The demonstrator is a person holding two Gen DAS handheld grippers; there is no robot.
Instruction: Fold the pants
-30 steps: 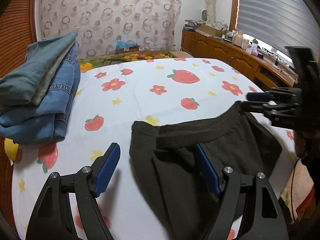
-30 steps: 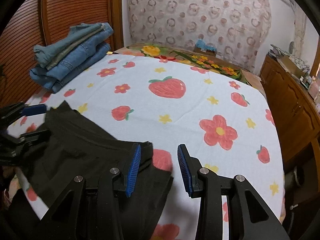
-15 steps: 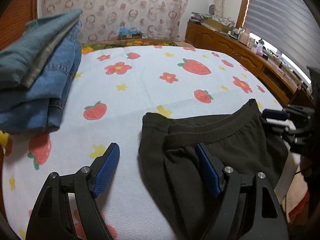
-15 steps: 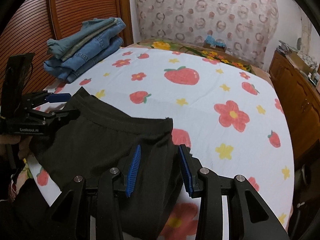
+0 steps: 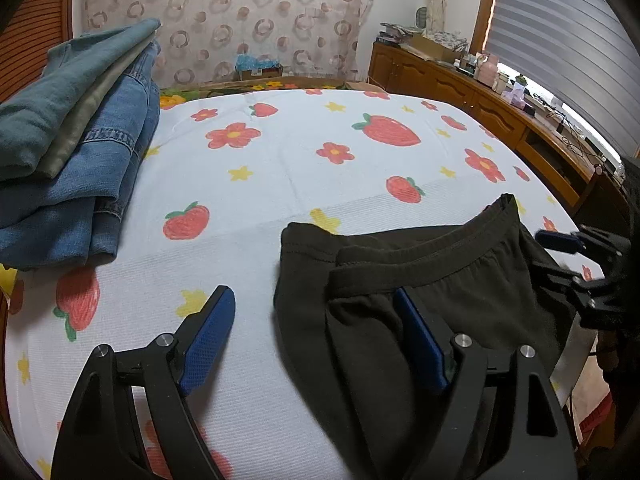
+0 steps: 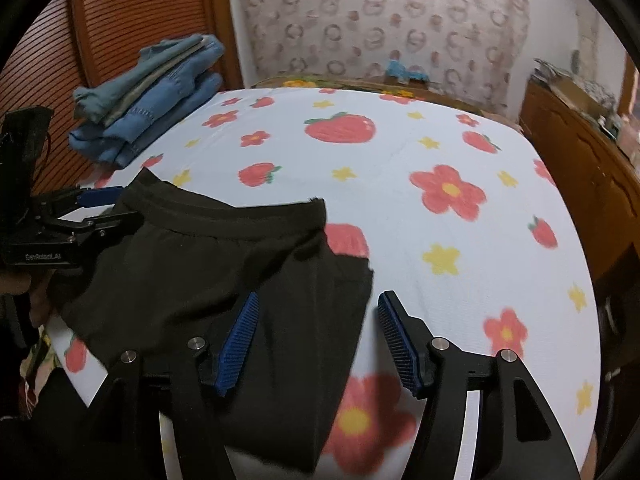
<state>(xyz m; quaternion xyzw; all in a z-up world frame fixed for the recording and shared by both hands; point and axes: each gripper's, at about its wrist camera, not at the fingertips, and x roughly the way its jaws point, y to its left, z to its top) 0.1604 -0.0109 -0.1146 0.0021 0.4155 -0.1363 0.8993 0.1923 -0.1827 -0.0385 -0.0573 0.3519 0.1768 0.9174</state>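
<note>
Your right gripper [image 6: 318, 338] has let its jaws spread wider than half a second ago, and both grippers now sit open over the black knit pants [image 5: 420, 280].

Your left gripper [image 5: 316, 332] is spread wide, its right blue pad [image 5: 420, 344] over the dark fabric and its left one over bare sheet, gripping nothing. The pants lie at the near edge of the white bed sheet printed with red strawberries and flowers [image 5: 320, 176], waistband facing the far side, legs trailing off the near edge. Beyond the waistband the sheet is open room all the way to the headboard end. Only the left view shows the wooden cabinets [image 5: 460, 92] under the window; the right view shows the slatted wooden wall [image 6: 132, 12] behind the stack of folded blue jeans [image 6: 156, 92], which stays well apart from the pants at the far left corner.
</note>
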